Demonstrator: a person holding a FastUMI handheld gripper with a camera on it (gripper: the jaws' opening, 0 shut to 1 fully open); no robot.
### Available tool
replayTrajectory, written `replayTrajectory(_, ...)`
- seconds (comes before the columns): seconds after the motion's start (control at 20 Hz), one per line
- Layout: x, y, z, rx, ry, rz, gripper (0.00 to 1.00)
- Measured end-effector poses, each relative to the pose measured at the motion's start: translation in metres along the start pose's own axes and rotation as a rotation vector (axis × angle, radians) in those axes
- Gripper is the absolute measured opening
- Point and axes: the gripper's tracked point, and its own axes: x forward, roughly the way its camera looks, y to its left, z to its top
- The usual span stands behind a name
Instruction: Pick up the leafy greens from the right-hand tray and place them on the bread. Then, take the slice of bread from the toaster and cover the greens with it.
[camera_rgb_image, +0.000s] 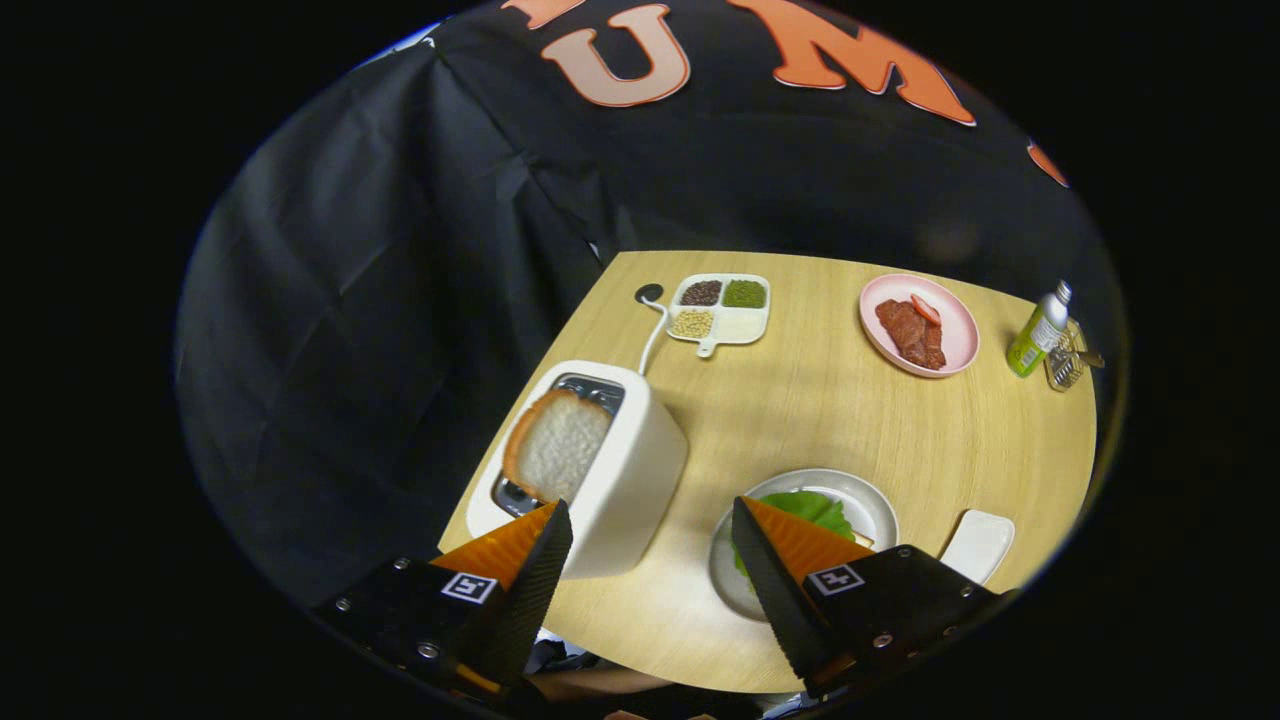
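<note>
Protruding from white toaster (610, 470): pale bread slice (556, 444), brown crust; tongs (650, 520) spread, empty.

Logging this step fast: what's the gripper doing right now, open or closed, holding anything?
Gripper: open and holding nothing, fingers spread wide above the table, one by the toaster with its bread slice, the other over the plate of leafy greens.

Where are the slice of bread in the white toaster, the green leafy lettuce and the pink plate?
Slice of bread (557, 443), gripper view, crumb face.
Green leafy lettuce (815, 509), gripper view, top leaf.
Pink plate (957, 330), gripper view, bare rim.
</note>
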Motion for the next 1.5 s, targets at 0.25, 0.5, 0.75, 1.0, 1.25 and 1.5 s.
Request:
replayTrajectory(0.25,0.014,0.04,0.031,-0.024,-0.005,-0.002,0.93)
replayTrajectory(0.5,0.044,0.049,0.034,-0.016,0.06,-0.038,0.89)
replayTrajectory(0.75,0.069,0.054,0.033,-0.024,0.097,-0.06,0.8)
replayTrajectory(1.0,0.089,0.05,0.024,-0.06,0.137,-0.121,0.7)
replayTrajectory(1.25,0.093,0.035,0.026,-0.04,0.137,-0.166,0.36)
replayTrajectory(1.5,0.083,0.032,0.037,-0.052,0.082,-0.149,0.13)
